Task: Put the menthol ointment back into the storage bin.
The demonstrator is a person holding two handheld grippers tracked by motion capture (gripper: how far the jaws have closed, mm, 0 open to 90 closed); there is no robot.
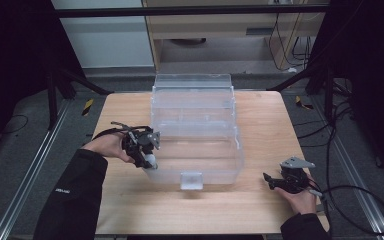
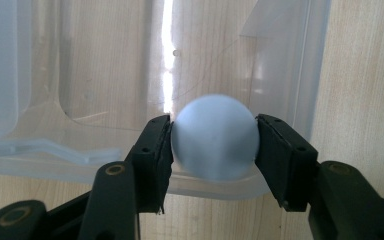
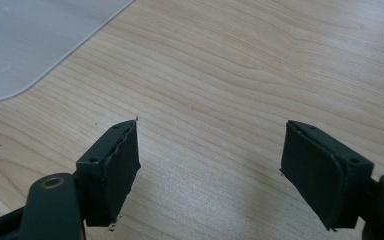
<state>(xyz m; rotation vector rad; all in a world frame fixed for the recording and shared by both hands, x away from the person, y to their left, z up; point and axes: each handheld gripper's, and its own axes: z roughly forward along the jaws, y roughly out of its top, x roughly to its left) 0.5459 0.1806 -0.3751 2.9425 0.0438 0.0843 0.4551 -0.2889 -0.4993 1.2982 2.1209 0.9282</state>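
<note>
From the high view, the person's left gripper (image 1: 149, 156) sits at the near left corner of a clear plastic storage bin (image 1: 195, 95) that stands open on the wooden table (image 1: 130, 210), its lid raised at the far side. A small pale ball (image 1: 151, 161) shows at the gripper's tip, right at the bin's rim. The right gripper (image 1: 275, 181) rests low on the table, near the bin's right end but apart from it. From this height the grip on the ball cannot be judged.

The left gripper view supplies that detail: the left gripper (image 2: 214, 142) pinches a smooth pale blue ball (image 2: 215, 137) between its two pads (image 2: 156, 150), which meet it only at its widest part. The bin's rim (image 2: 55, 150) and clear floor lie beyond and below the ball. The likely risk is a slip: a round, slick ball held on two small contact patches could squirt out if the squeeze eases or the hand tilts. If it is let go over the rim and not the interior, it could bounce off and roll across the table.

The right gripper view shows the right gripper (image 3: 210, 160) with jaws spread wide and nothing between them, over bare wood, with a frosted rounded plastic corner (image 3: 25, 45) at upper left. It offers no backup if the ball drops.
</note>
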